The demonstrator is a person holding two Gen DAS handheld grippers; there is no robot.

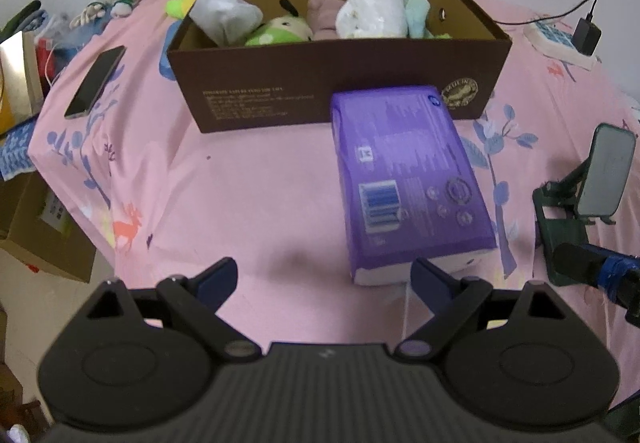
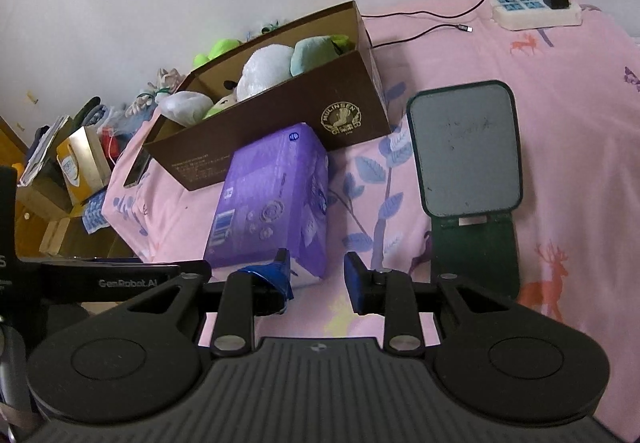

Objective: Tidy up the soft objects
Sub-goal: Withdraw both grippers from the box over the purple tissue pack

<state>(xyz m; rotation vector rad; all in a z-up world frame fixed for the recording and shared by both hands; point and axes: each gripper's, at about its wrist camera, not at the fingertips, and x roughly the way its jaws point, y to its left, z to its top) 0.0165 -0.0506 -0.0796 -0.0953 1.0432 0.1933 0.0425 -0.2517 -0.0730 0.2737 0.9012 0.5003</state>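
On the left I keep my left gripper [image 1: 324, 275] with jaws spread wide and empty, low over the pink bed [image 1: 240, 195]. In the middle the purple pack [image 1: 404, 179] lies on the bed, its far end touching the brown box [image 1: 320, 83] that already holds soft toys [image 1: 372, 11]. My right gripper [image 2: 318, 275] has jaws open only a little, nothing between them. I should open these wider and take the pack by both long sides.

bare sheet [image 1: 248, 203] left, purple pack [image 1: 404, 171] blocking box [image 1: 320, 83]
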